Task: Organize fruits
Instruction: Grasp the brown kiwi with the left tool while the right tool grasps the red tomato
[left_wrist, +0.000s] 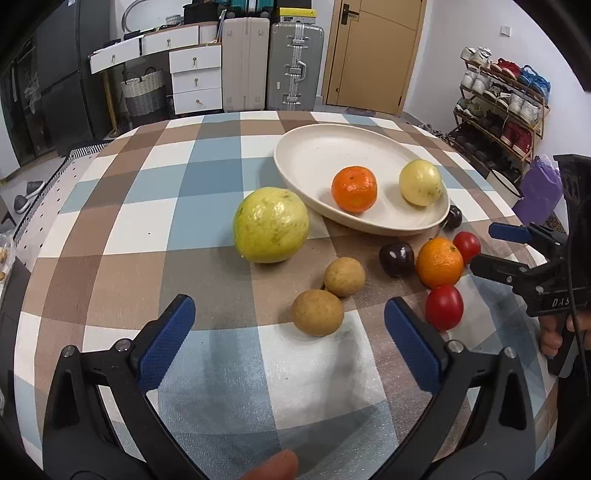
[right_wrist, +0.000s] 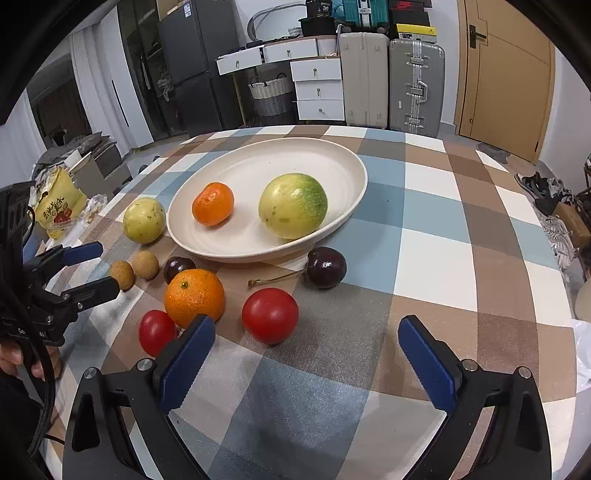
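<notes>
Both grippers hover low over the checked tablecloth (right_wrist: 436, 206) with jaws wide and nothing between them. Left gripper (left_wrist: 290, 336) points at two small brown fruits: the nearer brown fruit (left_wrist: 317, 312) sits just ahead of its blue pads (left_wrist: 168, 343), the other brown fruit (left_wrist: 344, 276) touches it at 1 o'clock. Right gripper (right_wrist: 306, 360) faces a red tomato (right_wrist: 270, 315) just beyond its fingertips; a second tomato (right_wrist: 157, 331) is partly covered by its left pad.

On the cream plate (right_wrist: 258, 162) lie a mandarin (right_wrist: 213, 203) and a yellow-green fruit (right_wrist: 293, 205). A larger guava (left_wrist: 270, 224) stands beside the plate rim at 9 o'clock. Loose orange (right_wrist: 194, 297), dark plum (right_wrist: 326, 267) and another plum (right_wrist: 178, 267), half hidden behind the orange, lie on the cloth near the plate
</notes>
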